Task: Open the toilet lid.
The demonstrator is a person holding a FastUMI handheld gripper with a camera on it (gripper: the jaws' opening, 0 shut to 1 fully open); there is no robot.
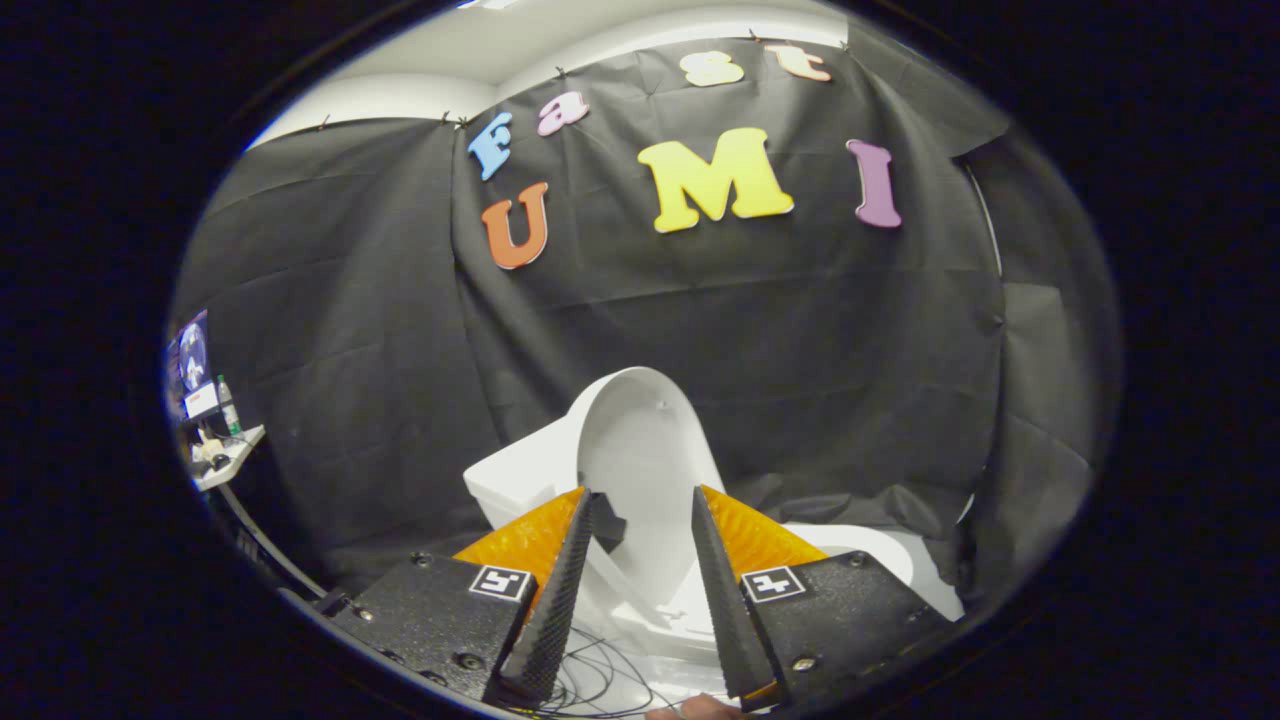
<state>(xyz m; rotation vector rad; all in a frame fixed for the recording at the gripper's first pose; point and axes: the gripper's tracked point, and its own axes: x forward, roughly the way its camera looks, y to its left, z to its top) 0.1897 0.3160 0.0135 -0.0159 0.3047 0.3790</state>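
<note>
Two black ribbed fingers (560, 590) of the hand-held gripper (640, 510) rise nearest the viewer, spread wide apart with nothing pressed between them. Each finger is backed by an orange panel (520, 540) and mounted on a black block carrying a small square black-and-white marker (500, 582); the marker patterns are not writing that can be read.

Behind them hangs the black cloth wall (780, 330) of the booth, creased and pinned at its top edge, with a strip of pale ceiling (480, 50) above it.

Just beyond the fingertips and framed in the gap between them stands the white toilet (860, 550). Its lid (640, 450) is already raised, standing close to upright and tilted slightly, with its pale inner face turned toward the gripper. The lid is clear of both fingers; neither touches it. To the left of the lid sits the white tank (510, 480), partly hidden by the left orange panel. To the right of the right finger, part of the seat rim shows; whatever lies inside the bowl is hidden.

Thin dark cables (600, 680) lie looped low between the fingers.

At the far left, well apart from the toilet, a small white shelf (230, 455) holds a bottle (228, 405) and several small items too tiny to identify, below a lit screen (190, 355).
</note>
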